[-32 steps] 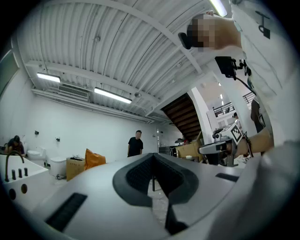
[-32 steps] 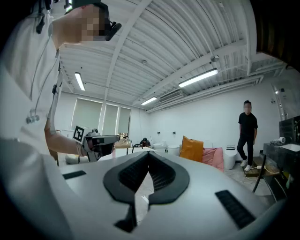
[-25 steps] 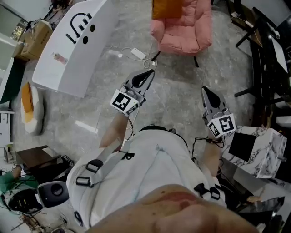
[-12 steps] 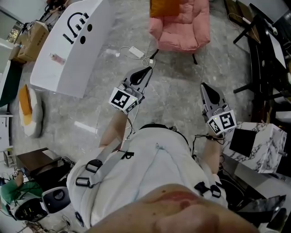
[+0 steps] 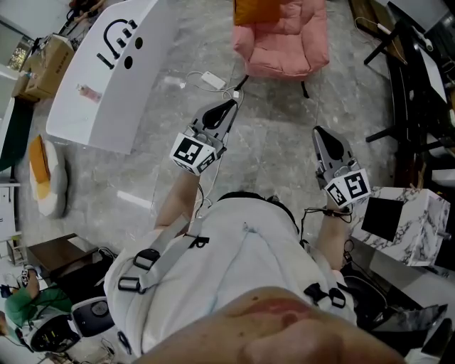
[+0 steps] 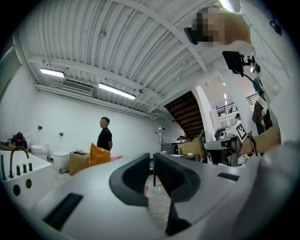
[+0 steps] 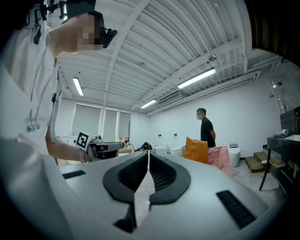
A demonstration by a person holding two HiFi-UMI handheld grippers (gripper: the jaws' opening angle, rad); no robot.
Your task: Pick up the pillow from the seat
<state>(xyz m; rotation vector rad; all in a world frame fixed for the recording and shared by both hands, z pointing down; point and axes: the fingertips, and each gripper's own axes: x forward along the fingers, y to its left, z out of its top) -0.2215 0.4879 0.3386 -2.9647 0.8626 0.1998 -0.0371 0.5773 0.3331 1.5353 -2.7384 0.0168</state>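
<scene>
**Both tools shut, orange pillow on pink armchair**

A person in a white top holds the left tool (image 5: 231, 106) and the right tool (image 5: 320, 132) out over the grey marbled floor (image 5: 277, 153). Each tool's jaws are pressed together with nothing between them. The orange pillow (image 5: 257, 11) is propped against the back of the pink armchair (image 5: 288, 44) at the far side, well apart from both tools. A white bench with a black logo (image 5: 106, 71) lies far left. A marble-patterned box (image 5: 416, 231) sits near right. A person in black (image 7: 206, 127) stands beside the armchair.
</scene>
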